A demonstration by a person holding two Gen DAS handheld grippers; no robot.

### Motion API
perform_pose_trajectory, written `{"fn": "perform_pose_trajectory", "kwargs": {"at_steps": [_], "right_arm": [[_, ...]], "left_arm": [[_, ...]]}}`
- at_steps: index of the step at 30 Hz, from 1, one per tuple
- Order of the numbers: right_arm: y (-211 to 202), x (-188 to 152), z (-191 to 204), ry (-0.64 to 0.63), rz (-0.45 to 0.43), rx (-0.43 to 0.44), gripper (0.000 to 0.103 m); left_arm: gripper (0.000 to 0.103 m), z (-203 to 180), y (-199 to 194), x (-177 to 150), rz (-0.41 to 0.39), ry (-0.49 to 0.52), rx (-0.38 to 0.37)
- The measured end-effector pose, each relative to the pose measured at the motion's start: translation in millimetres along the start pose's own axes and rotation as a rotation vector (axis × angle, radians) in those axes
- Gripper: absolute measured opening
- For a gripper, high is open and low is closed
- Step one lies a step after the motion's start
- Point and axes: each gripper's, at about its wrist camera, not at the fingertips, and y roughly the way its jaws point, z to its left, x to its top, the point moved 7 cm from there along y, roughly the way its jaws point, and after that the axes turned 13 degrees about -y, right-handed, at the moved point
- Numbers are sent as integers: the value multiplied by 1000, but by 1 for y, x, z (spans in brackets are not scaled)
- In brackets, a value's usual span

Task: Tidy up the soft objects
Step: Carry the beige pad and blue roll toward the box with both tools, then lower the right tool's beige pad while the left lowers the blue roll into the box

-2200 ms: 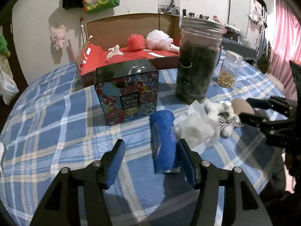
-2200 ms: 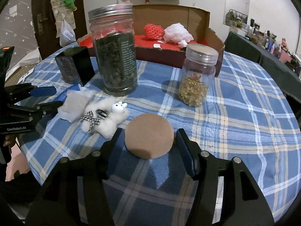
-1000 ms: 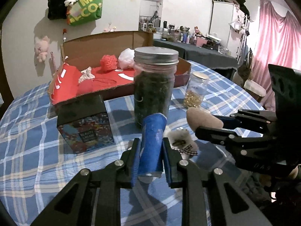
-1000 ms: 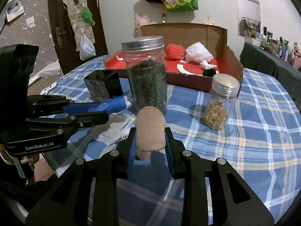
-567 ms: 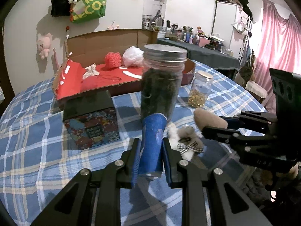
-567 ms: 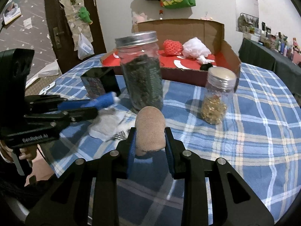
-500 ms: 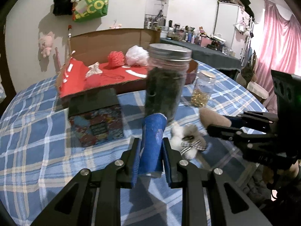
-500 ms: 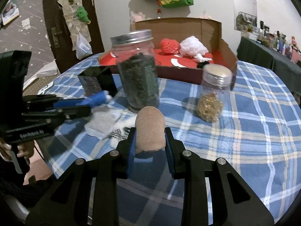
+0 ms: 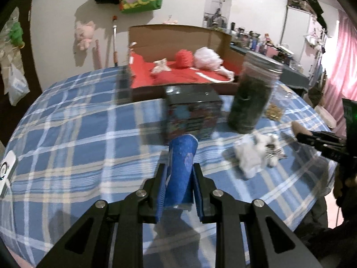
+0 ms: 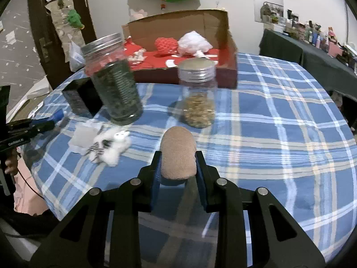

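The left tongs (image 9: 179,179) clamp a blue roll (image 9: 181,172) at lower centre of the left view, above the plaid bench (image 9: 78,134). The right tongs (image 10: 178,167) squeeze a tan pad (image 10: 178,155) at lower centre of the right view. A white plush (image 10: 111,146) lies on the bench at centre left there, before the dark jar (image 10: 113,82). The open box (image 10: 183,44), upper centre, holds a red ball (image 10: 166,44) and white puff (image 10: 194,42).

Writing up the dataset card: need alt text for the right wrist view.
The right gripper is shut on a tan round soft pad above a blue plaid tablecloth. Beyond stand a tall dark-filled glass jar, a small gold-filled glass jar and an open red-lined cardboard box; a white plush toy lies left.
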Motion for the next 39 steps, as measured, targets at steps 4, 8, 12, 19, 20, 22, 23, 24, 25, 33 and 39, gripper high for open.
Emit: {"fn": "perform_pose_trajectory", "kwargs": {"at_steps": [4, 8, 12, 19, 20, 22, 23, 24, 25, 33, 39], "right_arm": [[1, 0, -16, 15, 19, -14, 27], [4, 3, -29, 14, 36, -27, 27], [9, 8, -43, 5, 46, -34, 27], [16, 27, -61, -41, 41, -16, 27], [17, 30, -63, -46, 38, -11, 27], [19, 37, -67, -62, 36, -7, 27], [20, 39, -68, -70, 35, -6, 27], [22, 42, -70, -87, 35, -5, 27], [24, 44, -71, -101, 37, -5, 27], [37, 57, -83, -143, 42, 40, 27], [41, 66, -88, -164, 33, 73, 27]], "left_arm": [[24, 17, 2, 5, 0, -11, 42], [24, 29, 8, 15, 5, 10, 68], [24, 33, 14, 29, 11, 36, 43], [24, 34, 30, 53, 15, 122, 23], [24, 34, 33, 56, 16, 130, 16], [24, 35, 39, 61, 27, 144, 9], [24, 35, 41, 63, 29, 157, 11], [24, 35, 44, 66, 29, 172, 8], [24, 35, 46, 68, 32, 180, 2], [24, 34, 59, 83, 39, 229, -15], [24, 28, 64, 94, 36, 282, -37]]}}
